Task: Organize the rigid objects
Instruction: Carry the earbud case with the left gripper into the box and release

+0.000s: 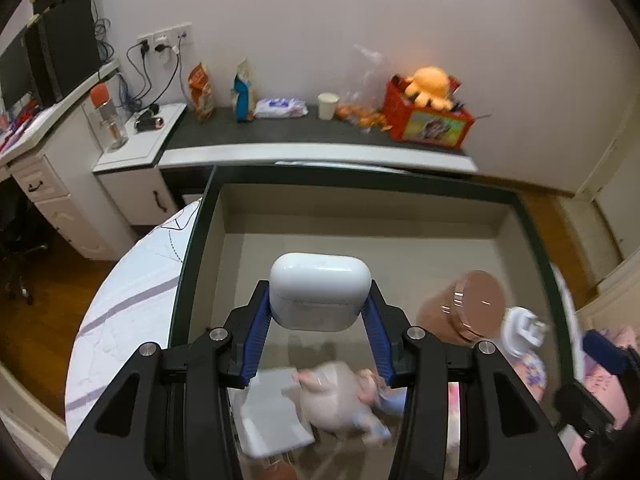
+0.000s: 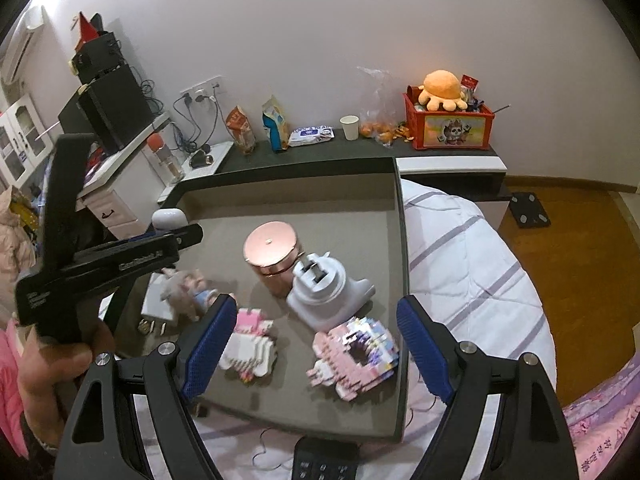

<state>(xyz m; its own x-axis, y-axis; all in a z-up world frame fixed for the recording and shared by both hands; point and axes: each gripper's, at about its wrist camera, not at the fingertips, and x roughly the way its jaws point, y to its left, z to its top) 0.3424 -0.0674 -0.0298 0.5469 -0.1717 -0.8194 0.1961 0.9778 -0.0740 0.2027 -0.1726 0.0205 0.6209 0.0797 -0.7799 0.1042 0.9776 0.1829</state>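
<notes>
Left wrist view first: the left gripper (image 1: 320,300) is clamped on a white earbud case (image 1: 319,287), blue pads pressed on both its sides, held up mid-frame over the grey tray (image 1: 400,216). Down inside the tray, at the right of the frame, there's a rose-gold round jar (image 1: 476,304), and just right of it a white plug adapter (image 1: 522,330), pretty blurry. At the bottom, between the gripper arms, sits a small figurine (image 1: 340,398), smeared by blur, lying partly over a flat white box (image 1: 272,412). Along the wall up top there's a paper cup (image 1: 328,106) and a red box (image 1: 428,120) with an orange plush octopus (image 1: 430,84) in it. Right wrist view: the right gripper (image 2: 316,344) is spread wide, nothing between the pads, hanging over the near end of the tray (image 2: 402,240). Between its fingers in the frame are two pink brick-built toys, one lower centre (image 2: 250,346) and one to the right of it (image 2: 354,356). Above them the plug adapter (image 2: 324,294) is touching the jar (image 2: 272,250). At the left the other gripper (image 2: 176,226) shows side-on with the earbud case (image 2: 170,218) in it, above the tray's upper left corner, and the figurine (image 2: 188,286) is below it.
</notes>
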